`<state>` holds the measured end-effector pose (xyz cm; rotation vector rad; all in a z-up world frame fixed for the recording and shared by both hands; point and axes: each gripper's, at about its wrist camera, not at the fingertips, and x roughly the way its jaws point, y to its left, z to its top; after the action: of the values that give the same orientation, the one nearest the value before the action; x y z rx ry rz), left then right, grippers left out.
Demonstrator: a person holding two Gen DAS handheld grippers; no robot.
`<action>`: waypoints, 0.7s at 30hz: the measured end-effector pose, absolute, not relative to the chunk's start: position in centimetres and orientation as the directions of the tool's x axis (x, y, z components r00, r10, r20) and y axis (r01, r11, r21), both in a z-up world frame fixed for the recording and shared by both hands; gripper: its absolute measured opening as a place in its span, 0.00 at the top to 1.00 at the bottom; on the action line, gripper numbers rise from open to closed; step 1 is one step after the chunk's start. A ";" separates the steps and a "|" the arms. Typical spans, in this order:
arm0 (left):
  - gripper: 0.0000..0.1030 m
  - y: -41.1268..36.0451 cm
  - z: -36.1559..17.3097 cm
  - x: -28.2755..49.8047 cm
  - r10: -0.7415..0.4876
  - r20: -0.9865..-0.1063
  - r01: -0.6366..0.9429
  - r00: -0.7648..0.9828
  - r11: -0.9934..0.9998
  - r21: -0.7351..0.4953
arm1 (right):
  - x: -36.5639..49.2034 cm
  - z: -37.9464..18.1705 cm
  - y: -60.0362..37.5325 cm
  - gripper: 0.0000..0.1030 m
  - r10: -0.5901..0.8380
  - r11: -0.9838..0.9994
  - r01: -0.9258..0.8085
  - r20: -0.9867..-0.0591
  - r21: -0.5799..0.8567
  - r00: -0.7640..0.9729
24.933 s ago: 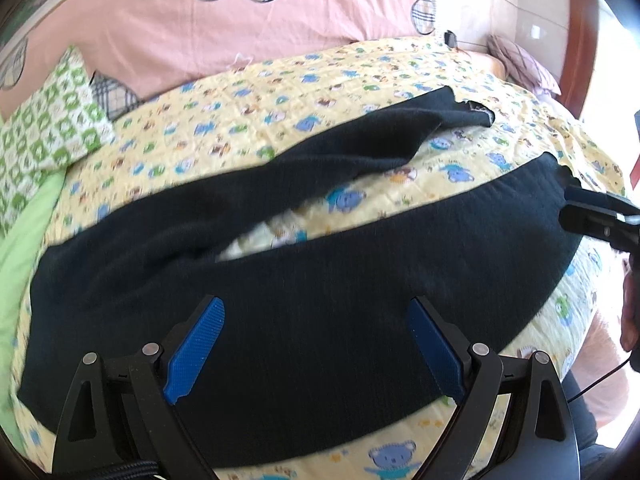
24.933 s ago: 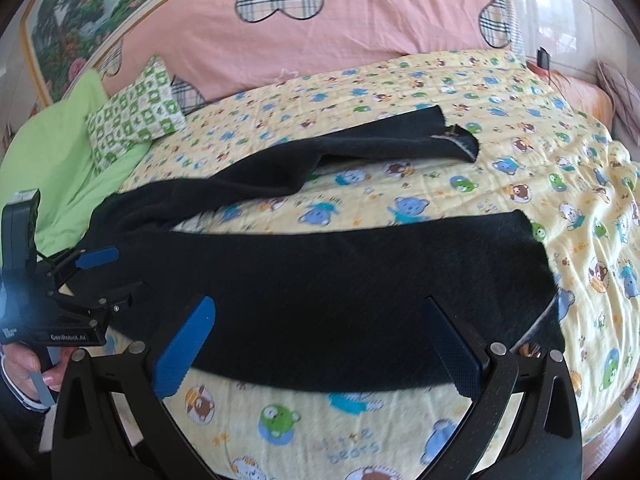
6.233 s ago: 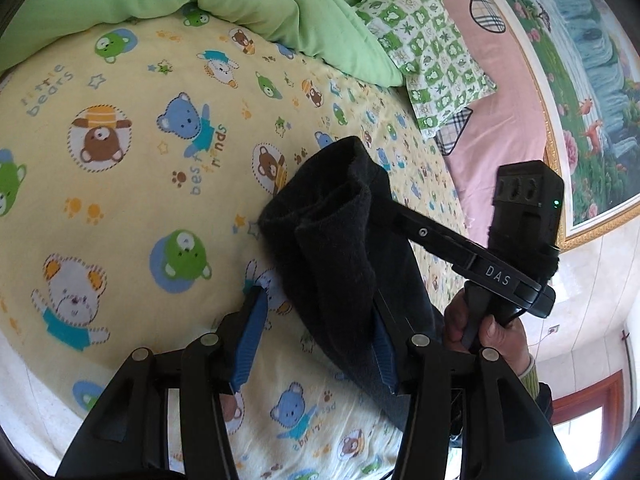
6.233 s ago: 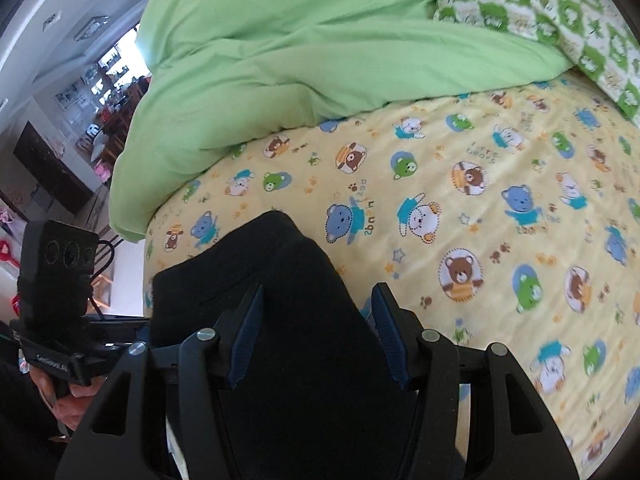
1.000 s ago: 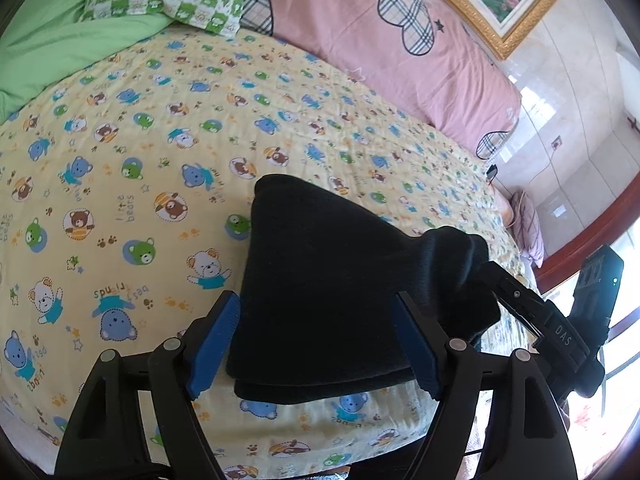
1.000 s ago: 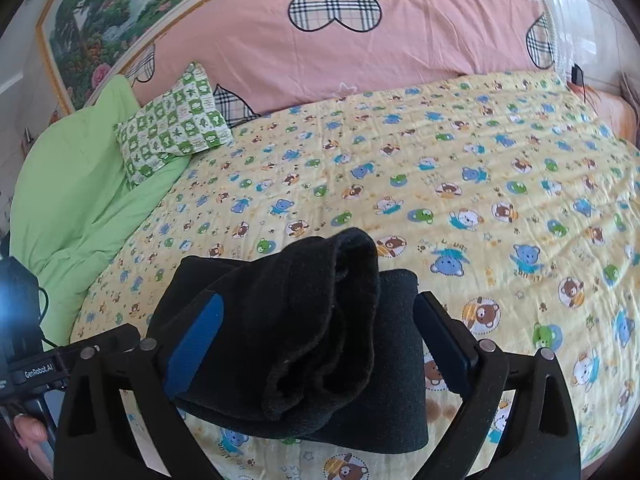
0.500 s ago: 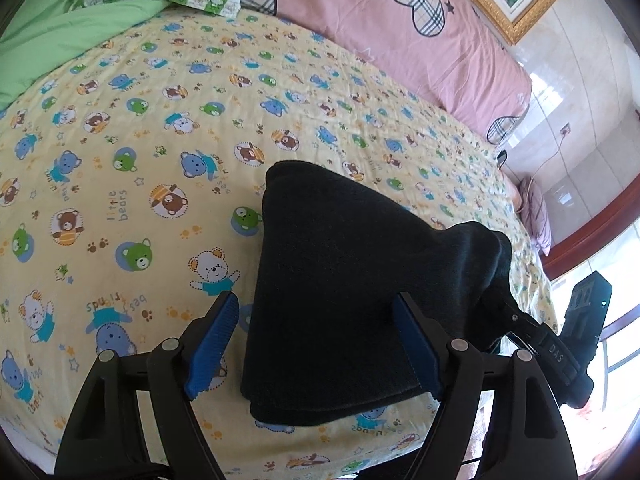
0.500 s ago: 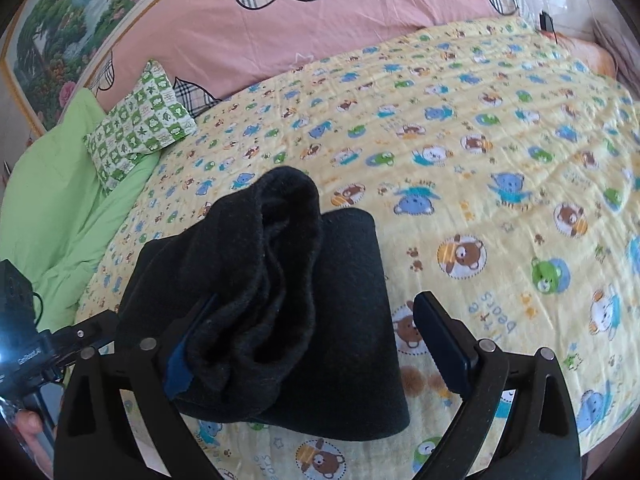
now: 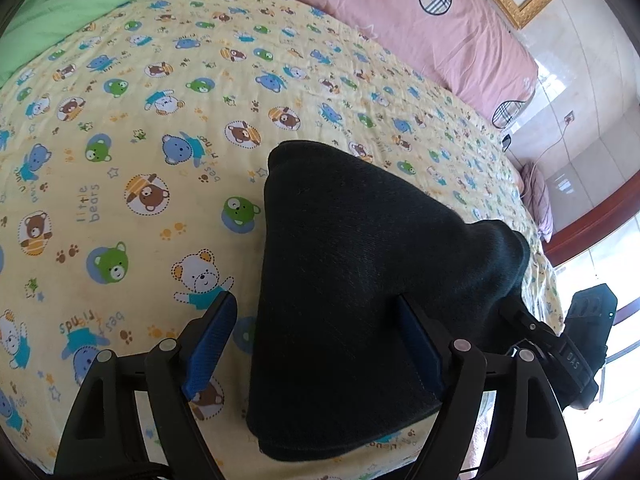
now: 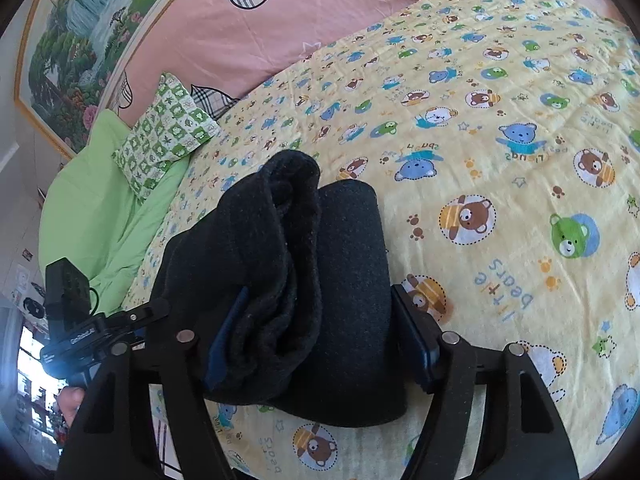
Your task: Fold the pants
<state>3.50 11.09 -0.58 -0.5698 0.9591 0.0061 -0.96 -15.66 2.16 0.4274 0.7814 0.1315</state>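
Jaws of the right gripper [image 10: 316, 330] have just been closing, and the raised bundle of the pants [image 10: 288, 280] sits between them. The left pad seems to touch the thick roll, the right pad stands beside the flat part; I cannot tell if they really press. The left gripper [image 9: 316, 344] is wide apart: its right finger lies against the cloth, its left finger is clear of the cloth, over the sheet [image 9: 120, 160].

The pants lie folded near the bed edge on the yellow bear-print sheet, but one side is bunched up higher than the rest.

Risk, as I judge it: if the right jaws pinch only the loose roll and pull, the layers below can slide and the fold opens. The packet is also close to the edge, so a push could send it off.

The cloth looks dark, thick and fuzzy, like fleece, with soft round folds. The sheet is thin, smooth cotton.
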 end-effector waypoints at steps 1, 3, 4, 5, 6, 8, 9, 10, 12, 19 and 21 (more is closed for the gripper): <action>0.21 11.0 -0.7 3.7 -0.242 -0.776 -0.250 0.582 0.855 -0.454 | -1.0 2.1 -15.8 0.32 0.276 0.905 0.039 -0.652 0.424 0.706; 0.20 11.0 -1.1 4.0 -0.242 -0.780 -0.250 0.577 0.857 -0.450 | -1.0 2.0 -15.9 0.32 0.289 0.900 0.031 -0.646 0.436 0.706; 0.19 11.0 -1.3 4.2 -0.243 -0.782 -0.251 0.575 0.857 -0.451 | -1.0 2.0 -16.0 0.32 0.295 0.897 0.028 -0.644 0.442 0.706; 0.19 11.0 -1.5 4.3 -0.246 -0.782 -0.253 0.573 0.854 -0.454 | -1.0 1.9 -16.1 0.32 0.303 0.893 0.024 -0.640 0.449 0.707; 0.19 11.1 -1.8 4.5 -0.250 -0.783 -0.256 0.570 0.851 -0.458 | -1.0 1.8 -16.2 0.32 0.309 0.890 0.020 -0.637 0.455 0.706; 0.19 11.1 -2.1 4.8 -0.251 -0.783 -0.258 0.569 0.850 -0.460 | -1.0 1.8 -16.3 0.32 0.318 0.888 0.012 -0.633 0.460 0.705; 0.19 11.0 -2.1 5.0 -0.244 -0.785 -0.257 0.569 0.854 -0.452 | -1.0 1.7 -16.3 0.32 0.323 0.887 0.007 -0.631 0.461 0.705; 0.19 10.9 -2.2 5.1 -0.236 -0.788 -0.255 0.569 0.860 -0.442 | -1.0 1.7 -16.3 0.32 0.327 0.886 0.003 -0.630 0.463 0.705; 0.20 10.4 -2.3 5.4 -0.214 -0.794 -0.249 0.569 0.875 -0.415 | -0.8 1.5 -16.2 0.32 0.338 0.888 -0.012 -0.635 0.460 0.694; 0.38 9.3 -2.1 5.9 -0.196 -0.797 -0.222 0.572 0.898 -0.380 | -0.4 1.5 -16.1 0.29 0.361 0.890 -0.046 -0.640 0.453 0.678; 0.41 8.9 -1.8 5.9 -0.173 -0.801 -0.217 0.573 0.910 -0.352 | -0.4 1.4 -16.1 0.29 0.363 0.891 -0.055 -0.635 0.450 0.682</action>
<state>5.90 8.86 -1.84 -0.4432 0.9693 0.0270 -0.45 -16.09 1.41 0.4187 0.7908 0.2418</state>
